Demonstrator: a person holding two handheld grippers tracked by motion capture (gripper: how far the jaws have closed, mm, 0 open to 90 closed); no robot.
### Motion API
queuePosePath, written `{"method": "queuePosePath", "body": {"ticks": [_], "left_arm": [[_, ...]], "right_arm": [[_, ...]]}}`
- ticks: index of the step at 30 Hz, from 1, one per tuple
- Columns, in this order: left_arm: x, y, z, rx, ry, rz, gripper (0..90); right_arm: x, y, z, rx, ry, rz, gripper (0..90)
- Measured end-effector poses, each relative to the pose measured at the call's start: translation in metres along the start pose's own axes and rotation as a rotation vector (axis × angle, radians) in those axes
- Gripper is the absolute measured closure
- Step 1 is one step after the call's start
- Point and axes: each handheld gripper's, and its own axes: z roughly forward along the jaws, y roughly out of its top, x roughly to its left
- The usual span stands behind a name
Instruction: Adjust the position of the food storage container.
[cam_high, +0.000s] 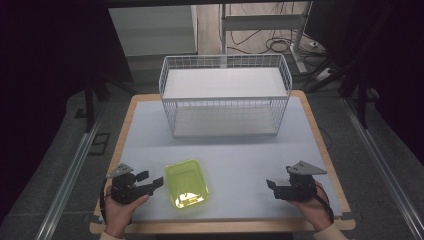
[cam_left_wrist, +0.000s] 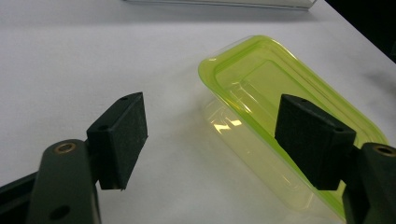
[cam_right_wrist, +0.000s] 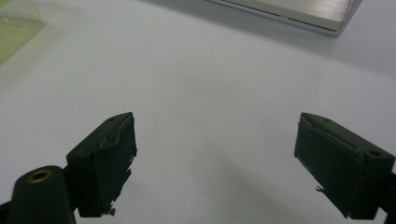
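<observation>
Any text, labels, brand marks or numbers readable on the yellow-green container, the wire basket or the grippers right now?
None: no readable writing on the yellow-green container, the white wire basket, the left gripper or the right gripper. The table is plain too.

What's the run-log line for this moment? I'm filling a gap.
left gripper: open, beside green tray | right gripper: open, empty | wire basket: far side of table
</observation>
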Motion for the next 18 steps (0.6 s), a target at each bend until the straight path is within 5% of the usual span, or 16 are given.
{"method": "queuePosePath", "body": {"ticks": [13,15,18], "left_arm": [[-0.003,0.003,-0.006,-0.035,-0.006,-0.012,26.4],[-0.003,0.004,-0.009,-0.050,-0.017,-0.018,29.9],[-0.005,0.006,-0.012,-0.060,-0.051,-0.017,47.7]], "right_arm": [[0.002,0.001,-0.005,-0.023,0.005,-0.016,16.2],[0.001,0.000,-0.004,-0.023,0.000,-0.019,16.2],[0.000,0.000,-0.004,-0.022,-0.006,-0.022,16.2]]}}
